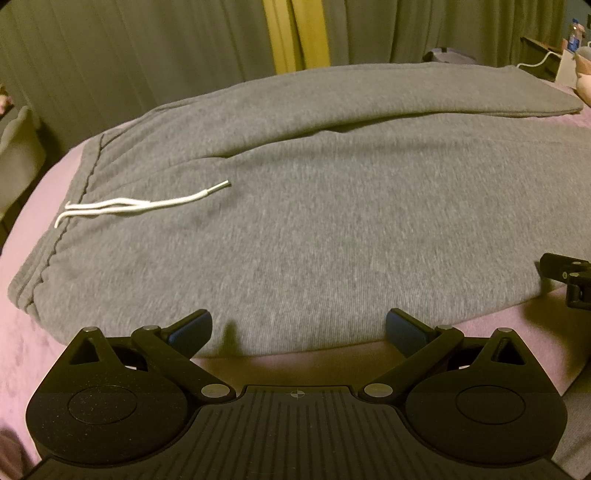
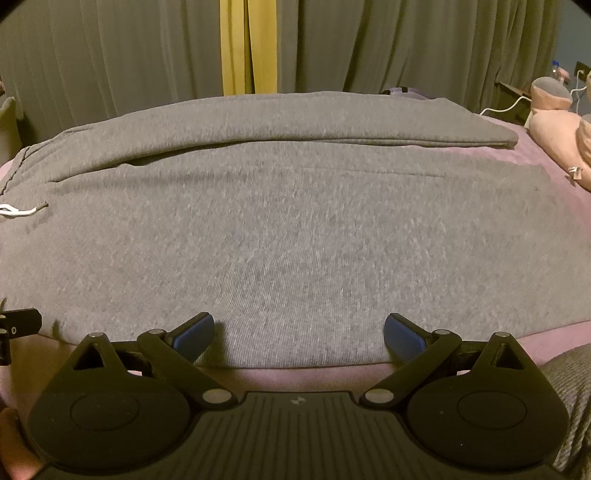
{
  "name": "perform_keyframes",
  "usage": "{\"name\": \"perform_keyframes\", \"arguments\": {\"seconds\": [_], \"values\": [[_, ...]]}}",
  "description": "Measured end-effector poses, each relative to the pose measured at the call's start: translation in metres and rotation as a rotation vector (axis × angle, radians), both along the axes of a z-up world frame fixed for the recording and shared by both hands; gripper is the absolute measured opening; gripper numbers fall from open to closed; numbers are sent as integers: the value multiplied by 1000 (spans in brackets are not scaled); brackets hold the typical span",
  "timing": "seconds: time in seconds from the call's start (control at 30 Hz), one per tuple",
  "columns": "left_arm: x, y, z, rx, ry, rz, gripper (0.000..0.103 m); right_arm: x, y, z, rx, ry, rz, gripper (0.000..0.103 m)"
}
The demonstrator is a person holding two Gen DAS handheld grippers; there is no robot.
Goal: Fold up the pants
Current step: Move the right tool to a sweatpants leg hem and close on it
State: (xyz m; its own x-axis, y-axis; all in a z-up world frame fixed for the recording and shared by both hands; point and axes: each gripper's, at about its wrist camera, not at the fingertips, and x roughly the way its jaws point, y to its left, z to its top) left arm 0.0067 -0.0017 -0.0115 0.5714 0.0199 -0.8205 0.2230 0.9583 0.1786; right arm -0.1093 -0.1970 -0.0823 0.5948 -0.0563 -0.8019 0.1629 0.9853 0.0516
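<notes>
Grey sweatpants point(image 1: 295, 229) lie flat across a pink bed cover point(image 1: 22, 350), waistband to the left, legs running right. A white drawstring point(image 1: 140, 205) lies on the front near the waistband. The far leg is laid over and ends at a cuff point(image 1: 565, 105) at the right. My left gripper point(image 1: 299, 332) is open and empty at the near edge of the pants near the waist. My right gripper point(image 2: 299, 338) is open and empty at the near edge point(image 2: 295, 363) further along the leg point(image 2: 295, 240). Its black finger tip also shows in the left wrist view point(image 1: 565, 277).
Grey curtains point(image 2: 406, 48) with a yellow strip point(image 2: 247, 48) hang behind the bed. Pink plush cushions point(image 2: 557, 136) lie at the right end of the bed. A white cable point(image 2: 506, 105) and a bottle point(image 1: 574, 33) sit on furniture at the far right.
</notes>
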Motion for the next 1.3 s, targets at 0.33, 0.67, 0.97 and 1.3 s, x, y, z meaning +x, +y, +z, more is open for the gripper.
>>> {"name": "perform_keyframes", "arguments": {"seconds": [0.33, 0.67, 0.97, 1.3], "values": [[2, -2, 0, -6, 13, -14, 103, 5, -1, -3, 22, 36, 2, 99], [14, -5, 26, 58, -173, 105, 103, 46, -9, 1, -28, 84, -9, 99], [96, 32, 21, 11, -265, 388, 103, 92, -32, -27, -4, 172, -96, 99], [106, 84, 2, 19, -366, 581, 103, 161, -103, 26, 222, 113, -141, 99]]}}
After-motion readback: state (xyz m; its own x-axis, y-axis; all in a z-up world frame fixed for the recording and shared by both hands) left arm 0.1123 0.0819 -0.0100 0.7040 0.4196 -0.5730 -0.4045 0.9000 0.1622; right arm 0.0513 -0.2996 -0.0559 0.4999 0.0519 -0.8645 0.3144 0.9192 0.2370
